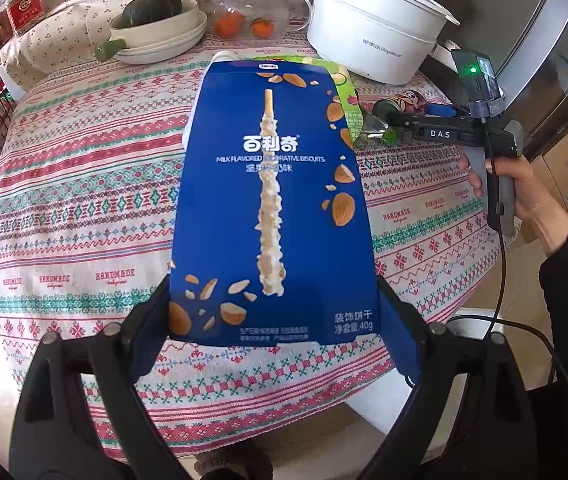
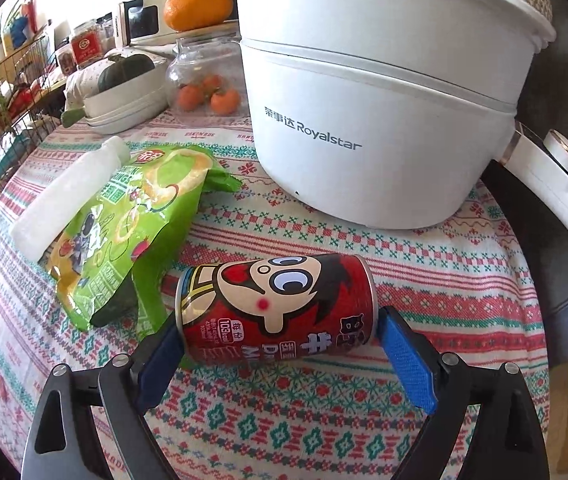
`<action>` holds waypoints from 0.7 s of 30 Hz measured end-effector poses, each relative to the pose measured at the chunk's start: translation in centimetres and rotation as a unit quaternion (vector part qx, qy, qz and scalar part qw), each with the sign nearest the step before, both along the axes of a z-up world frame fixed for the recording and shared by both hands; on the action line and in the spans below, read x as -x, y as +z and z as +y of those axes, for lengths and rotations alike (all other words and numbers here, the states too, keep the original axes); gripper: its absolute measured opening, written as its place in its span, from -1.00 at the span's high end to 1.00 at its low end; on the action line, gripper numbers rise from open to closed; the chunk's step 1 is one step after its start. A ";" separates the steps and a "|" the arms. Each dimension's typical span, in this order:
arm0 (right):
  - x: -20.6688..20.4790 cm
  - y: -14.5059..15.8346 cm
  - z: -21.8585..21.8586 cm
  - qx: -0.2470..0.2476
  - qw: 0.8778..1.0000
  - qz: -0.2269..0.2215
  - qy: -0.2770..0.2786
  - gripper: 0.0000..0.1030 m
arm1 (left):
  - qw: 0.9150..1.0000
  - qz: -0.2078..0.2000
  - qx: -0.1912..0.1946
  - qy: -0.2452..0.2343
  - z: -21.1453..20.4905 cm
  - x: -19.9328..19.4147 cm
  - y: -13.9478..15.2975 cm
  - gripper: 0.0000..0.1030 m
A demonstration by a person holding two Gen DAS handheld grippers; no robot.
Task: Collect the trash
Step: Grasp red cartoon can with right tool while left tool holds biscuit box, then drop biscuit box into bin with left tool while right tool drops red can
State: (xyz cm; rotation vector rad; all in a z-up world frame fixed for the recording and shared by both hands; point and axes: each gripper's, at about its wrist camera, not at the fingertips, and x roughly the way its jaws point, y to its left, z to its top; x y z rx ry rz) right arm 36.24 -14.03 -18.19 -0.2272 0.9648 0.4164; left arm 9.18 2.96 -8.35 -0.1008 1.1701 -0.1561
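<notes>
Blue box [image 1: 274,200] held up off the table [image 1: 84,184] in left fingers [image 1: 152,320]; can [image 2: 278,306] lying between wide-open right fingers [image 2: 405,364], not yet gripped; green bag [image 2: 124,232] and bottle [image 2: 68,196] still to collect.

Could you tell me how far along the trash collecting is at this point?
Nothing visibly binned yet; no bin is in view. In hand: the left gripper holds the blue biscuit box above the table. The right gripper straddles the red can lying on its side, jaws open, not yet gripping. Left: the can, the green snack bag and the white bottle beside it.
</notes>
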 end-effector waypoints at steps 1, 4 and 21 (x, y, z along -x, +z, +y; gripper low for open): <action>-0.2 -0.2 0.2 0.001 1.000 0.000 0.001 -0.82 | 1.000 0.000 0.000 0.001 0.0 0.0 0.0 -0.78; -0.6 -0.4 0.3 -0.004 1.000 -0.001 -0.001 -0.82 | 1.000 -0.001 -0.001 0.002 -0.1 -0.1 0.0 -0.78; 6.6 5.6 -2.4 -0.020 1.000 -0.014 -0.018 -0.73 | 0.999 -0.027 0.011 -0.032 0.0 -0.3 0.6 -0.78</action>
